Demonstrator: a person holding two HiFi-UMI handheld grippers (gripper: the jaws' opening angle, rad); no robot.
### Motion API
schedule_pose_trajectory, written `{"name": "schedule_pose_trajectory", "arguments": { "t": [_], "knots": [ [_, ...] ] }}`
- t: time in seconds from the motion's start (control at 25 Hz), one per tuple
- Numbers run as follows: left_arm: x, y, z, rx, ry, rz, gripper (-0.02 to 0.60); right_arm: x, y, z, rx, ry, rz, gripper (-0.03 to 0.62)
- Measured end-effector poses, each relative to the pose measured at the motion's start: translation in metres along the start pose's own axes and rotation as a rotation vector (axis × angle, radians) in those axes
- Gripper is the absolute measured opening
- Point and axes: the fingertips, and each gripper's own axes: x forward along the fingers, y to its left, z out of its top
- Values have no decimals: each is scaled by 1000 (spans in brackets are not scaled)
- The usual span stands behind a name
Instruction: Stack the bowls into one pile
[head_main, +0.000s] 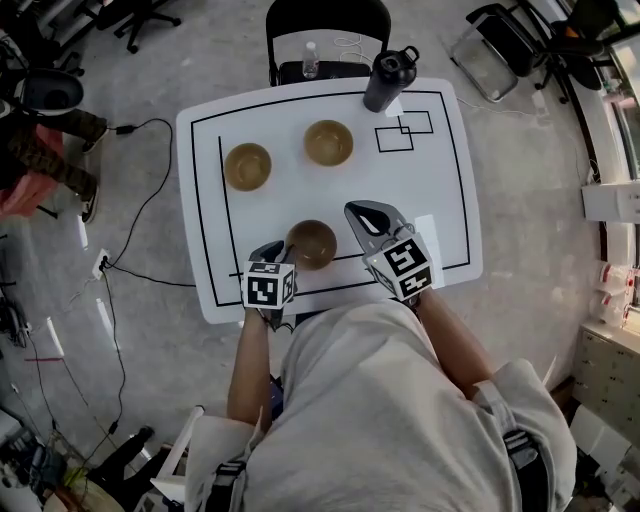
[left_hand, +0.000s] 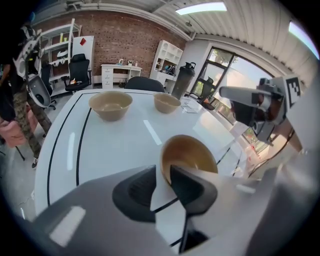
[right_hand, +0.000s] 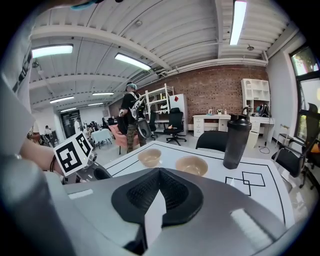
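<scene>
Three tan bowls stand on the white table (head_main: 440, 180): one at the back left (head_main: 248, 166), one at the back middle (head_main: 328, 142), one near the front edge (head_main: 312, 243). My left gripper (head_main: 283, 250) points steeply down at the near bowl's left rim. In the left gripper view that bowl (left_hand: 192, 152) has its rim between the jaws of my left gripper (left_hand: 162, 177): the right jaw is inside, the left jaw outside, and a thin white gap shows. My right gripper (head_main: 358, 212) hovers to the right of this bowl, shut and empty (right_hand: 160, 175).
A black shaker bottle (head_main: 388, 80) stands at the table's back edge beside taped squares (head_main: 405, 133). A black chair (head_main: 328, 30) sits behind the table. Cables lie on the floor at the left. A person (right_hand: 131, 115) stands far off by the shelves.
</scene>
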Motion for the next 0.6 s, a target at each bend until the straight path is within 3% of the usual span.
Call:
{"name": "schedule_pose_trajectory", "arguments": {
  "t": [0.16,0.48,0.6],
  "knots": [
    [1,0,4,-36,-21,-6,15,-3,-4,-1,3,2,-18,0],
    [-5,1,10,-117,-61,-30,13,-10,-5,1,2,-9,-39,0],
    [-9,1,16,-109,-84,-24,14,-14,-5,-1,2,-6,-48,0]
  ]
}}
